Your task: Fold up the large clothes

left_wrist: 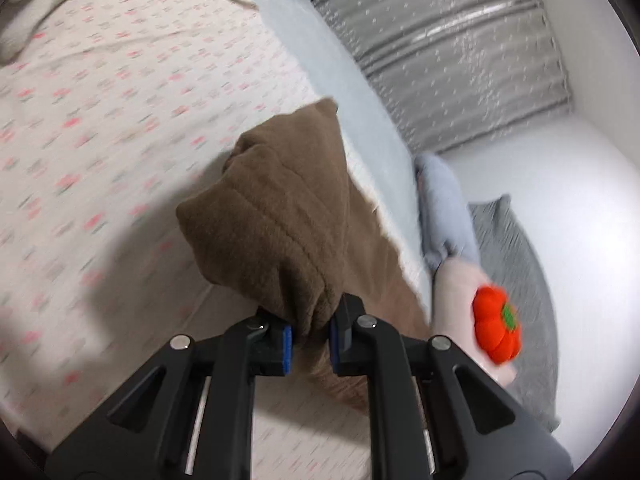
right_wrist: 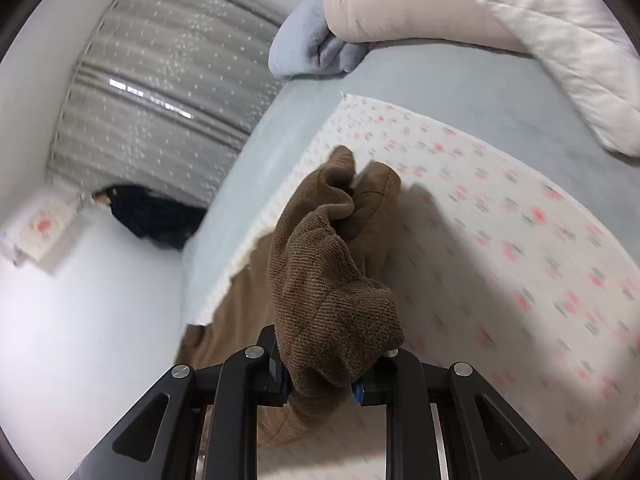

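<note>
A brown knit garment [left_wrist: 276, 224] is bunched in my left gripper [left_wrist: 310, 338], which is shut on its edge and holds it above the floral bedsheet [left_wrist: 120, 92]. The rest of the cloth hangs down over the bed's side. In the right wrist view my right gripper [right_wrist: 320, 380] is shut on another bunched part of the same brown garment [right_wrist: 332, 280], also lifted over the floral sheet [right_wrist: 500, 240]. Both views are motion-blurred.
A pale blue mattress edge [left_wrist: 340, 80] borders the sheet. A grey-blue cloth [left_wrist: 444, 208], a pink cushion with an orange pumpkin toy [left_wrist: 498, 330], grey curtains [left_wrist: 460, 52], a white quilt [right_wrist: 560, 40] and a dark bundle [right_wrist: 152, 216] on the white floor lie around.
</note>
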Tool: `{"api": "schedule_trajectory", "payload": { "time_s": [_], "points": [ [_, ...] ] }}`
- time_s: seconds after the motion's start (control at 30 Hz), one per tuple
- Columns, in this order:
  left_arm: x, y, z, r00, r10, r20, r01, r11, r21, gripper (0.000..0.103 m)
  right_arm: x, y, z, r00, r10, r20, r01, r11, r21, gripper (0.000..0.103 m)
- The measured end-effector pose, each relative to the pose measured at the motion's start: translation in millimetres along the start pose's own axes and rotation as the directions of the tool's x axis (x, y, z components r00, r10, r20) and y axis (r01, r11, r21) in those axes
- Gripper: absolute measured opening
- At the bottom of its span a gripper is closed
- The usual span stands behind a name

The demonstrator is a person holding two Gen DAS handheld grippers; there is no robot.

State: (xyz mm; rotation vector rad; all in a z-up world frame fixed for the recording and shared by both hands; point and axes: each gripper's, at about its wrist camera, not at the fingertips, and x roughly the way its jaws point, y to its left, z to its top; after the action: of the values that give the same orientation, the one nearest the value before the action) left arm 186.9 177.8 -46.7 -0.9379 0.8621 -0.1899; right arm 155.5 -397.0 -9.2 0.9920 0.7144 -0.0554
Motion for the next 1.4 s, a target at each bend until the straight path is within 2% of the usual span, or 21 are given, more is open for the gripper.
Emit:
{"api": "schedule_trajectory", "payload": {
  "time_s": [0.1,0.13,0.2,0.27,0.3,0.37,0.43,0.47,0.5,0.53,0.6,0.7,0.77,0.83,0.9,1.03,1.13,1.23,1.33,1.37,1.4],
  "points": [
    [-9.9,31.1,-21.1,0.999,0.023,-0.040,-0.024,1.000,-0.016,0.016,-18.2,-25.3,-26.3,1.000,-0.008,-0.028,0.008,1.000,0.014,0.023],
    [-7.3,42.0,-28.7,0.996,0.055,-0.063,-0.056,0.998,-0.017,0.017,-20.2,-35.2,-32.7,0.999,-0.017,-0.041,0.018,1.000,0.016,0.023],
    [12.7,64.5,-32.9,0.976,0.177,-0.128,-0.179,0.984,-0.006,0.026,-14.1,-49.8,-40.5,0.995,-0.066,-0.074,0.066,0.998,0.000,0.026],
    [24.4,82.5,-32.6,0.957,0.230,-0.176,-0.241,0.970,-0.043,0.046,1.6,-68.8,-45.4,0.979,-0.157,-0.129,0.158,0.987,0.000,0.036],
    [20.5,85.9,-31.7,0.952,0.260,-0.162,-0.272,0.960,-0.058,0.051,7.6,-77.2,-46.1,0.969,-0.188,-0.159,0.194,0.981,0.023,0.039],
    [8.6,74.7,-26.7,0.938,0.330,-0.102,-0.334,0.942,-0.019,0.066,3.9,-82.0,-45.2,0.965,-0.200,-0.167,0.211,0.976,0.048,0.051],
    [-8.9,49.7,-19.4,0.891,0.454,0.033,-0.455,0.889,0.062,0.075,-7.5,-70.5,-40.2,0.958,-0.262,-0.115,0.263,0.965,-0.008,0.061],
    [-16.8,37.5,-16.3,0.870,0.484,0.097,-0.492,0.866,0.089,0.079,-13.8,-62.8,-36.8,0.949,-0.308,-0.073,0.305,0.951,-0.042,0.066],
    [-23.2,25.2,-11.8,0.858,0.490,0.155,-0.508,0.853,0.117,0.081,-19.2,-55.6,-32.7,0.939,-0.342,-0.032,0.340,0.938,-0.067,0.067],
    [-24.9,13.0,-4.6,0.858,0.476,0.194,-0.506,0.849,0.153,0.084,-23.9,-45.1,-27.2,0.929,-0.369,0.017,0.369,0.924,-0.102,0.070],
    [-15.9,-10.2,10.3,0.867,0.449,0.218,-0.493,0.838,0.235,0.084,-28.9,-27.1,-20.6,0.919,-0.388,0.071,0.395,0.902,-0.173,0.074],
    [30.3,-55.4,37.0,0.906,0.387,0.173,-0.424,0.808,0.410,0.084,-16.4,6.7,-6.5,0.927,-0.358,0.112,0.375,0.880,-0.291,0.079],
    [62.5,-78.0,50.3,0.920,0.372,0.124,-0.382,0.779,0.498,0.084,3.8,28.9,2.8,0.946,-0.311,0.094,0.323,0.867,-0.379,0.081],
    [104.4,-96.7,63.0,0.923,0.379,0.068,-0.344,0.732,0.589,0.084,24.3,47.1,5.9,0.964,-0.260,0.052,0.255,0.854,-0.454,0.082],
    [148.3,-117.9,73.8,0.932,0.362,0.017,-0.280,0.690,0.667,0.084,53.7,64.6,8.7,0.972,-0.236,0.004,0.202,0.821,-0.533,0.082],
    [207.8,-153.1,77.5,0.939,0.342,-0.032,-0.198,0.615,0.763,0.084,111.9,93.7,9.0,0.974,-0.213,-0.076,0.115,0.754,-0.646,0.082],
    [261.1,-168.1,89.2,0.929,0.360,-0.086,-0.146,0.571,0.808,0.084,154.1,114.3,17.7,0.975,-0.189,-0.116,0.057,0.719,-0.692,0.082],
    [310.0,-177.0,97.8,0.913,0.381,-0.144,-0.102,0.557,0.824,0.084,194.1,134.2,25.7,0.975,-0.173,-0.139,0.019,0.690,-0.723,0.082],
    [348.8,-177.9,100.5,0.889,0.388,-0.242,-0.032,0.580,0.814,0.080,225.9,152.4,33.9,0.976,-0.146,-0.160,-0.022,0.666,-0.746,0.082],
    [360.1,-176.6,99.9,0.870,0.399,-0.288,-0.006,0.594,0.805,0.072,235.6,157.4,35.9,0.975,-0.139,-0.171,-0.040,0.652,-0.757,0.082],
    [371.6,-173.3,96.7,0.842,0.417,-0.341,0.018,0.611,0.792,0.066,244.6,162.2,36.5,0.974,-0.134,-0.181,-0.056,0.634,-0.771,0.082]
  ]
}}
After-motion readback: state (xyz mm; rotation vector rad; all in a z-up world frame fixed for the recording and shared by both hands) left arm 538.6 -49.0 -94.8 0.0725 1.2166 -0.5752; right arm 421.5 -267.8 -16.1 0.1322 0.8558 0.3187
